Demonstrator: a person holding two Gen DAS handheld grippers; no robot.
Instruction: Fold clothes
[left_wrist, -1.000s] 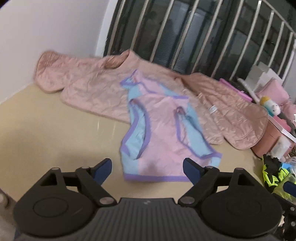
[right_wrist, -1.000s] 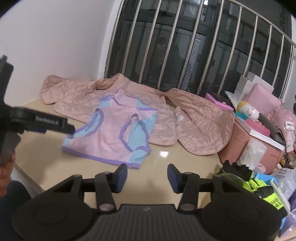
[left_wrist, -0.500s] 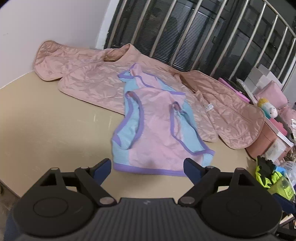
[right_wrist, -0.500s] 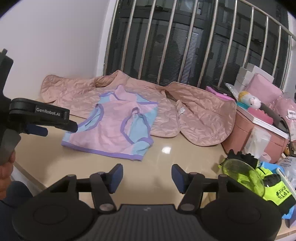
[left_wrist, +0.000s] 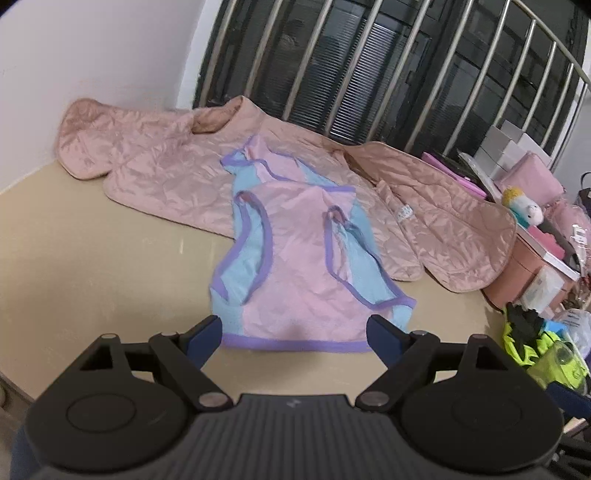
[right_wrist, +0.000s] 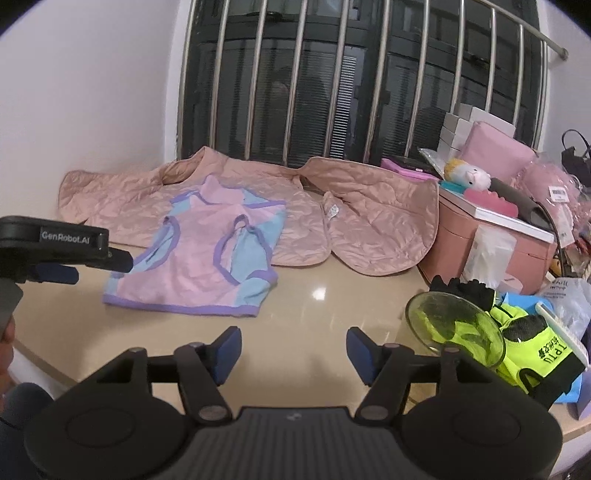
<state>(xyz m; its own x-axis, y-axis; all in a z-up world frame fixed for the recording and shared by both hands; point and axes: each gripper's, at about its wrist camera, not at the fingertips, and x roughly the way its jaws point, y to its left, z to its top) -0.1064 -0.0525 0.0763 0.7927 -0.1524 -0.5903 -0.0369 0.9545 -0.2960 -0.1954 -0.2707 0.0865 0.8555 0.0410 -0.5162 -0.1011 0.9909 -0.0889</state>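
Note:
A small pink and light-blue garment with purple trim (left_wrist: 295, 273) (right_wrist: 199, 266) lies flat on the beige table, its top end resting on a quilted pink jacket (left_wrist: 177, 162) (right_wrist: 332, 206) spread along the back. My left gripper (left_wrist: 293, 334) hovers open just short of the garment's purple hem, nothing between its fingers. My right gripper (right_wrist: 293, 350) is over bare table to the right of the garment; its jaws are opening and hold nothing. The left gripper also shows from the side at the left edge of the right wrist view (right_wrist: 66, 254).
A pink box (right_wrist: 491, 243) piled with toys and packages stands at the right. A glass bowl (right_wrist: 454, 328) and neon-yellow gloves (right_wrist: 535, 350) lie close to my right gripper. White wall on the left, barred window (right_wrist: 332, 81) behind. The table's rounded front edge (right_wrist: 40, 362) is near.
The right gripper's jaws have spread wider and it has rolled slightly. In the left wrist view the garment now sits a little lower and nearer to the fingers.

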